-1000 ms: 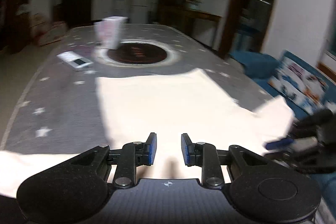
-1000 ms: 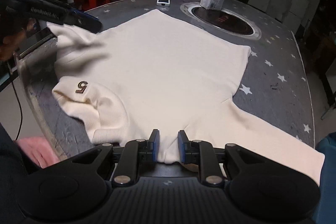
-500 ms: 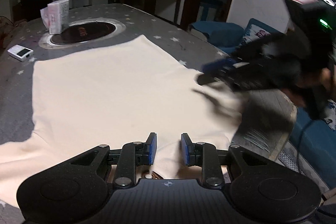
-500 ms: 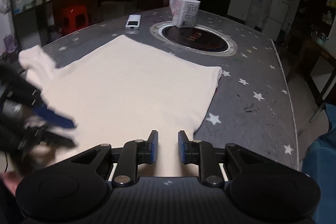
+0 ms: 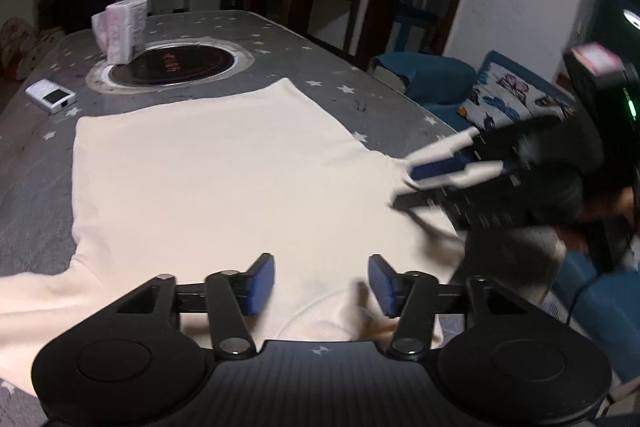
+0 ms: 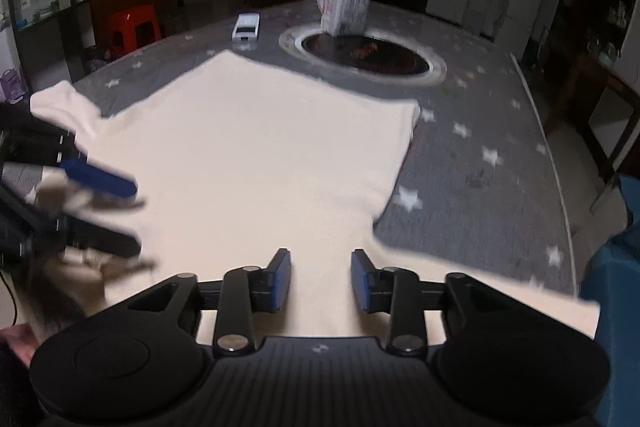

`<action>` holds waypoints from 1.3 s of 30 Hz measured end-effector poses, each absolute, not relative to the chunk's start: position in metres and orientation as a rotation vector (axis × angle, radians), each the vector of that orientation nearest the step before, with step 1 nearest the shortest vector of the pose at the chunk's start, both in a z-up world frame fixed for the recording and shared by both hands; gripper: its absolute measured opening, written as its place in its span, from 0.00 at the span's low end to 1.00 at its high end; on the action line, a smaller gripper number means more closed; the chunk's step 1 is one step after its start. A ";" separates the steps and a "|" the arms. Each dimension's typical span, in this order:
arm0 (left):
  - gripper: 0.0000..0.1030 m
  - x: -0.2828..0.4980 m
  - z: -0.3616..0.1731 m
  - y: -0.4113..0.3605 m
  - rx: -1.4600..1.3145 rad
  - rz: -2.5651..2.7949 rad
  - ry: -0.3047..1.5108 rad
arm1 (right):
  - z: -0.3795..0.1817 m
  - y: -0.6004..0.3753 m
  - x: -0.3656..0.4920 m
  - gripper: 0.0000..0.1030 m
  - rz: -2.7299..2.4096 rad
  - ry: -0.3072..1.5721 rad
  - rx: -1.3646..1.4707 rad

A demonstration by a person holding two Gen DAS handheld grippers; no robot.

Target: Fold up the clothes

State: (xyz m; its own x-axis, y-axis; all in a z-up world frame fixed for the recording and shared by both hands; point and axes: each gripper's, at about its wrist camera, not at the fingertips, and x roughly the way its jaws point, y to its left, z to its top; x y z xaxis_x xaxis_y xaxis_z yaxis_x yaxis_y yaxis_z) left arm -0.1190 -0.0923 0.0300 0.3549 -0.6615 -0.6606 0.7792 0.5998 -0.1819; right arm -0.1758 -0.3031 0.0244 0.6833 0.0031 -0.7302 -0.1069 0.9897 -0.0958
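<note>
A cream long-sleeved top point(image 5: 224, 179) lies spread flat on the grey star-patterned table point(image 5: 32, 163); it also shows in the right wrist view point(image 6: 256, 155). My left gripper point(image 5: 321, 283) is open and empty, just above the top's near edge by the collar. My right gripper point(image 6: 321, 279) is open and empty over the near edge beside the right sleeve point(image 6: 500, 291). The right gripper shows blurred in the left wrist view point(image 5: 440, 173) above the right shoulder. The left gripper shows blurred in the right wrist view point(image 6: 100, 211).
A round dark hotplate point(image 5: 172, 65) is set in the table's far middle, with a tissue pack point(image 5: 120, 31) on its rim. A small white device point(image 5: 51, 97) lies at the far left. A blue sofa with a patterned cushion point(image 5: 516, 103) stands to the right.
Both grippers have opened wider. The right gripper has dropped closer to the right shoulder of the top; both views have shifted slightly over the garment.
</note>
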 end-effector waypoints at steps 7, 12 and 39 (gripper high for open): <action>0.79 -0.111 0.029 -0.097 0.169 -0.882 0.791 | 0.028 -0.308 -0.195 0.43 0.026 0.791 -0.076; 0.95 -0.111 0.030 -0.100 0.174 -0.836 0.787 | 0.020 -0.309 -0.198 0.46 0.003 0.806 -0.043; 1.00 -0.112 0.035 -0.109 0.200 -0.745 0.764 | 0.018 -0.317 -0.206 0.67 -0.091 0.791 0.049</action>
